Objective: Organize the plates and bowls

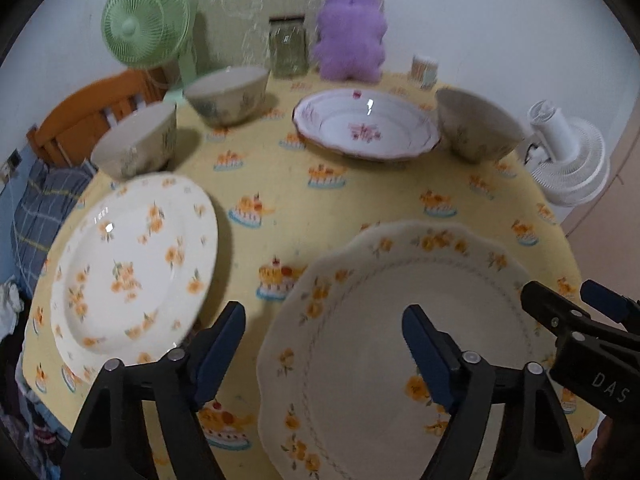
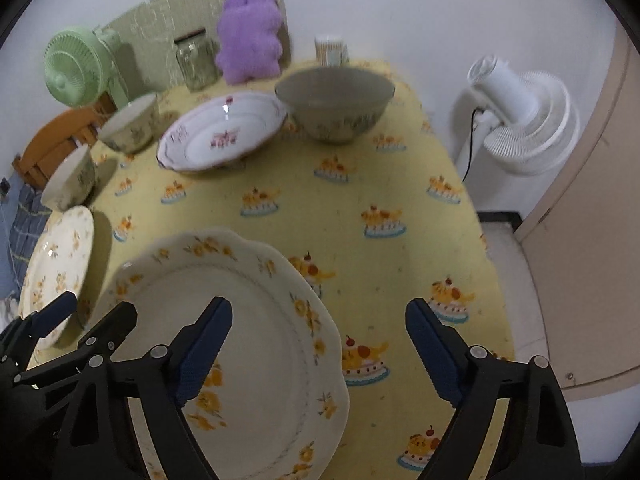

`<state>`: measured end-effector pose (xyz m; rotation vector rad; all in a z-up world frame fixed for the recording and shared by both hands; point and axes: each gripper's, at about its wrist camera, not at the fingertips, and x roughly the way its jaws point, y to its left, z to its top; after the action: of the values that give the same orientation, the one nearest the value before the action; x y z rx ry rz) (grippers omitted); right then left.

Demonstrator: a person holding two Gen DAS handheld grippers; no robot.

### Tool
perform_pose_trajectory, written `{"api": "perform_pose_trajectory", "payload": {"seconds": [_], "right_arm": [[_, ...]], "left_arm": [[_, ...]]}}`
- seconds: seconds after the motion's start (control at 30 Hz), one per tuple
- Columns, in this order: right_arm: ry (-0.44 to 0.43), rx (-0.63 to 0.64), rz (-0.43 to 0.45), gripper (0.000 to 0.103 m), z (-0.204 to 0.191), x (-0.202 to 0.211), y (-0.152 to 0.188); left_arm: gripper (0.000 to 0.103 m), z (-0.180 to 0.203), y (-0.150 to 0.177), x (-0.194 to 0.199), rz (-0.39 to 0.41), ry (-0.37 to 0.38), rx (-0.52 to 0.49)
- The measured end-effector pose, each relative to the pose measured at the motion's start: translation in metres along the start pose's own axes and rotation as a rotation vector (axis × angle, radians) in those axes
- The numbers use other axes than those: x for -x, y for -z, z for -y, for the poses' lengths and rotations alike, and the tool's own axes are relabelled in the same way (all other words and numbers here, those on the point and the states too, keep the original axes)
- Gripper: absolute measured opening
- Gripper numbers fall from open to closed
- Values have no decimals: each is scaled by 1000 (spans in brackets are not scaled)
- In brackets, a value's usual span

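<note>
Both jaws wide, empty. Scalloped plate [image 1: 400, 344] flat on tabletop [image 1: 360, 200]: left hand-held gripper [image 1: 324, 340] straddles its left rim, right hand-held gripper [image 2: 320, 340] straddles its right rim, no contact.

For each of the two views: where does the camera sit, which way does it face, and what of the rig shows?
Left wrist: on the left claw, angled down over the scalloped plate's left rim; the right claw intrudes at right.
Right wrist: on the right claw, angled down over that plate's right rim; the left claw intrudes at left.
Shared: scalloped plate, pink-flowered dish, purple plush.
</note>
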<state>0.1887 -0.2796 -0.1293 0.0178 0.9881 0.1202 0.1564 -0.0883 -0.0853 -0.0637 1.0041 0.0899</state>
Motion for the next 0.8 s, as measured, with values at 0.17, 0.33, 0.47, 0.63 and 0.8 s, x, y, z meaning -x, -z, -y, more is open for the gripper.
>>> {"api": "perform_pose_trajectory", "payload": {"seconds": [0.17,0.33,0.47,0.63,0.8], "right_arm": [[-23,25,-83,80,1,-21,2],[-35,54,-138,67,-1,-32,6],[-73,56,-169,57,-2,-38,8],[-77,75,-172,52,-10,-40,6],[-43,93,-166,52,-17,-40,-1]], "left_arm": [[74,0,9,-11,-54,-11,27],[68,1,11,-18,-87,-27,40],[67,2,12,-23,-104,-32,34],[69,3,11,-26,-111,-24,19],[69,-3,4,-31,-150,-1,46]]}}
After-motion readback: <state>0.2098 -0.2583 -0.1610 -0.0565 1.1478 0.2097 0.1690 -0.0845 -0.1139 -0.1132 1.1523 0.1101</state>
